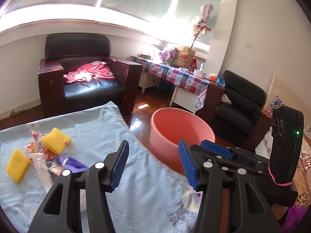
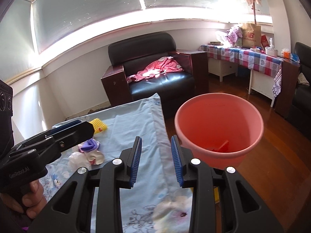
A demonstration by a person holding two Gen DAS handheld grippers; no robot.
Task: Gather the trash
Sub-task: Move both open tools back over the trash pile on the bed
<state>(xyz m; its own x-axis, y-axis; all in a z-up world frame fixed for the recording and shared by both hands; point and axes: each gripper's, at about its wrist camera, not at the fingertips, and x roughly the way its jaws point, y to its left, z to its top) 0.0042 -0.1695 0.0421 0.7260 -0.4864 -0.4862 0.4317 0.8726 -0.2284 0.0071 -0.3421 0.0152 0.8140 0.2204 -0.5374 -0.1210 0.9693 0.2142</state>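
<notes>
A pile of trash lies on the light blue cloth [image 1: 101,136]: two yellow foam nets [image 1: 56,140] [image 1: 17,164], wrappers and a purple piece [image 1: 74,162]. In the right wrist view the pile shows a yellow net [image 2: 99,125], the purple piece [image 2: 89,145] and a crumpled white wrapper [image 2: 95,156]. A pink bucket [image 1: 181,128] [image 2: 218,124] stands on the floor right of the cloth, with a red item [image 2: 220,147] inside. My left gripper [image 1: 153,165] is open and empty over the cloth's right edge. My right gripper [image 2: 155,161] is open and empty near the bucket's rim.
A black armchair [image 1: 85,75] with pink clothing stands behind the cloth. A table with a checked cloth [image 1: 175,75] holds bags and bottles. A second black chair [image 1: 241,104] stands at right. The floor is dark wood [image 2: 272,155].
</notes>
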